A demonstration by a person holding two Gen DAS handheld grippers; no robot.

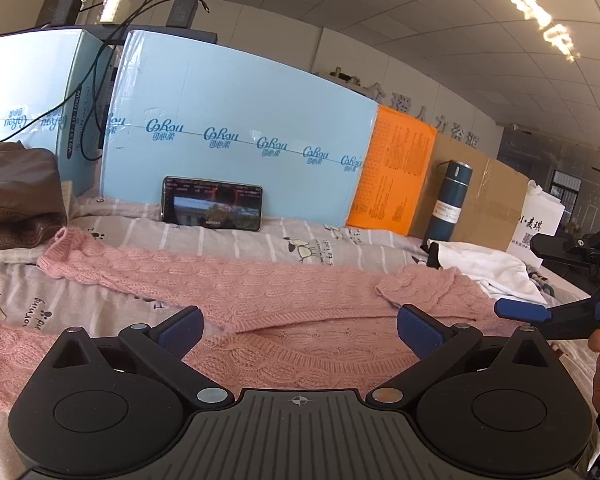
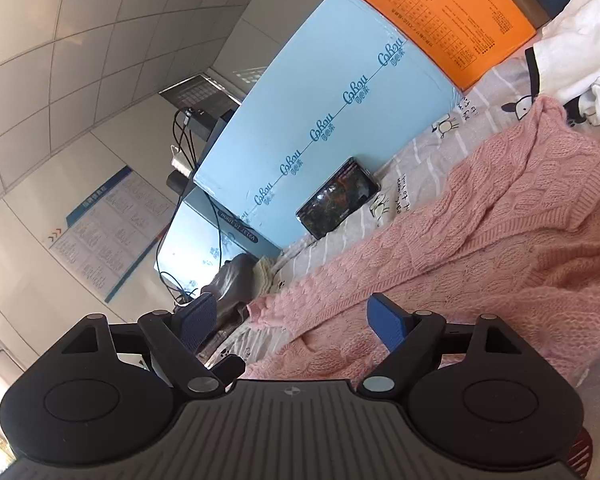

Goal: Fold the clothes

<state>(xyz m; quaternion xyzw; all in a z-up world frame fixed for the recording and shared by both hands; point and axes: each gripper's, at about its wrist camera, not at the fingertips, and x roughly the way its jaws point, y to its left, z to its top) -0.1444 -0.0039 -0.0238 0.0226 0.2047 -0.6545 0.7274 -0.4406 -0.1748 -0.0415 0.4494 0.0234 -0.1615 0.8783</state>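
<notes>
A: Where does the pink cable-knit sweater (image 1: 292,300) lie?

B: Flat across the bed's grey striped cartoon-print sheet (image 1: 228,236), one sleeve stretched far out to the left, its cuff near the brown leather jacket (image 1: 16,196). The other sleeve looks already turned in over the body, I'd judge as a first fold.

A: And the left gripper (image 1: 300,330)?

B: It hangs low over the sweater's near part, jaws spread wide and holding nothing, probably lined up to pinch the knit.

A: The right gripper (image 2: 290,322)?

B: Also wide open and empty, tilted above the sweater's edge. In the left view it shows at the far right (image 1: 520,310), beside the white garment (image 1: 492,268), which sits apart as if waiting its turn.

A: Why the black phone (image 1: 212,204) there?

B: It leans against the pale blue printed carton (image 1: 240,120), screen lit, out of the folding area. The dark teal flask (image 1: 450,200) stands further right, by the orange box (image 1: 392,176)
</notes>
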